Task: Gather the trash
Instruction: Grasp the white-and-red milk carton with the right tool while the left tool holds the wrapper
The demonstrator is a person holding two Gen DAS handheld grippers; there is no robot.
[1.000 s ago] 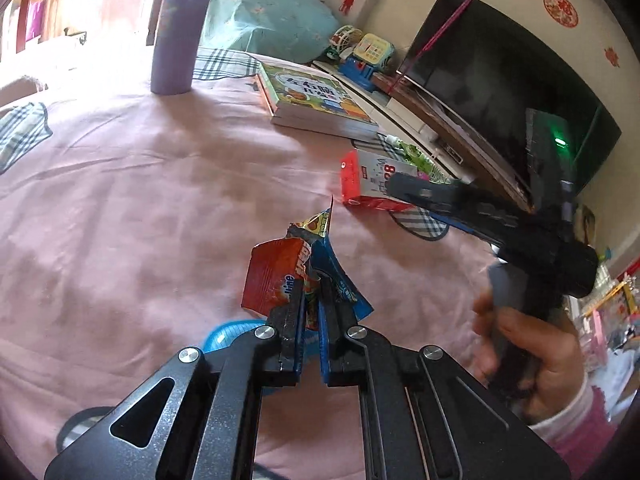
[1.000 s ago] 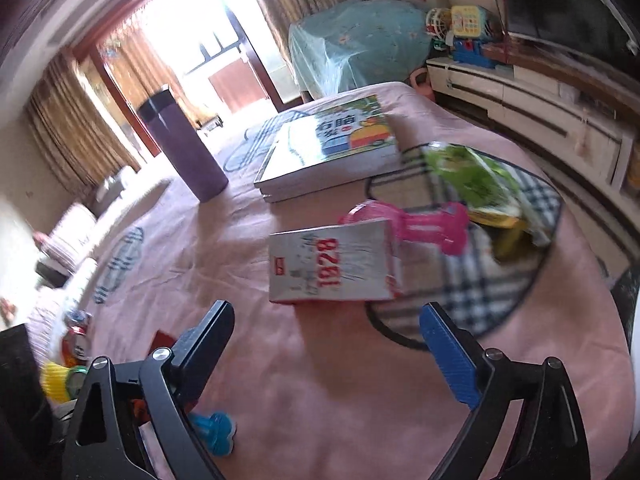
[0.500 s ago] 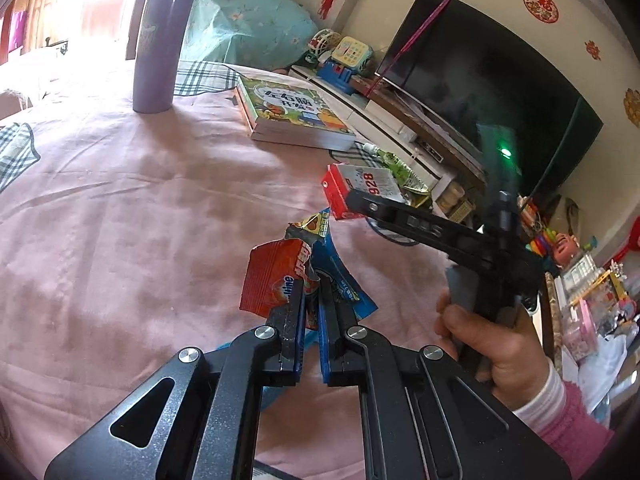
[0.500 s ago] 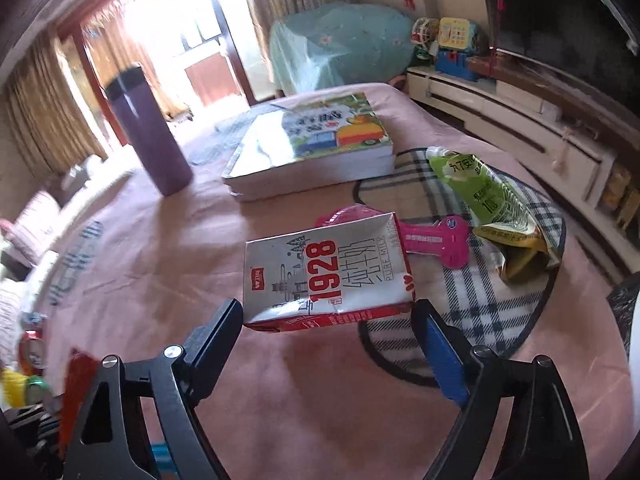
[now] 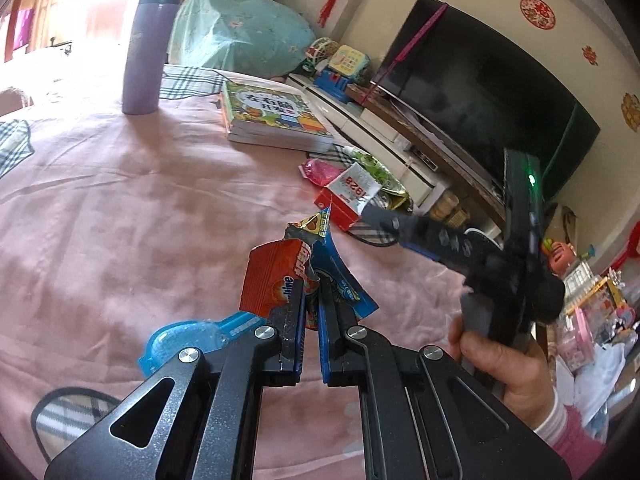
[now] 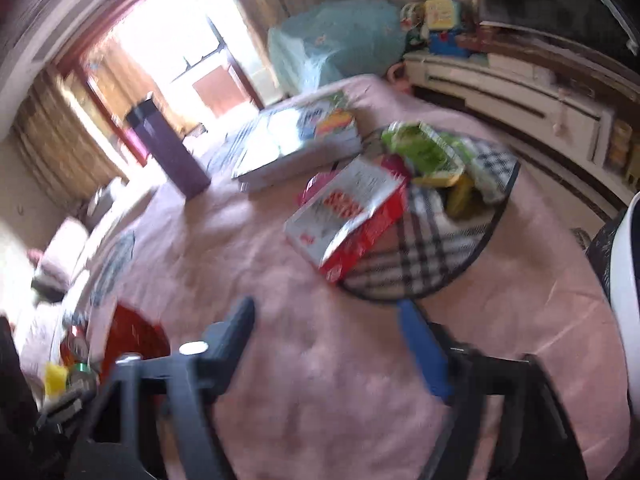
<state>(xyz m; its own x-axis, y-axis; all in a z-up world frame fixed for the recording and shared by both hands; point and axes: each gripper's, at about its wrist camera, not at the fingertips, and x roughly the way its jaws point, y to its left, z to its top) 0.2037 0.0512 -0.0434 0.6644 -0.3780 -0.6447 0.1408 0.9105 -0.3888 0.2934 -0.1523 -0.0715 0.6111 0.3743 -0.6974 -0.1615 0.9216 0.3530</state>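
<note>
My left gripper (image 5: 312, 292) is shut on a bunch of snack wrappers, one red (image 5: 272, 276) and one blue (image 5: 344, 280), held above the pink cloth (image 5: 120, 200). A red-and-white milk carton (image 5: 348, 196) (image 6: 348, 216) lies on the cloth at the edge of a plaid patch (image 6: 420, 264). My right gripper (image 6: 324, 316) points at the carton with its jaws closing. The carton lies just beyond the fingertips, not between them. In the left wrist view one right finger (image 5: 400, 224) reaches up to the carton. The right wrist view is blurred.
A green snack bag (image 6: 424, 148) and a pink clip (image 5: 320, 170) lie behind the carton. A stack of books (image 5: 272, 116) and a purple flask (image 5: 146, 48) stand farther back. A blue clip (image 5: 188, 340) lies under my left gripper. A television (image 5: 480, 88) fills the right.
The right gripper's jaws have narrowed and it has rolled and swung, so the carton now sits slanted in its view. The left gripper still holds the wrappers.
</note>
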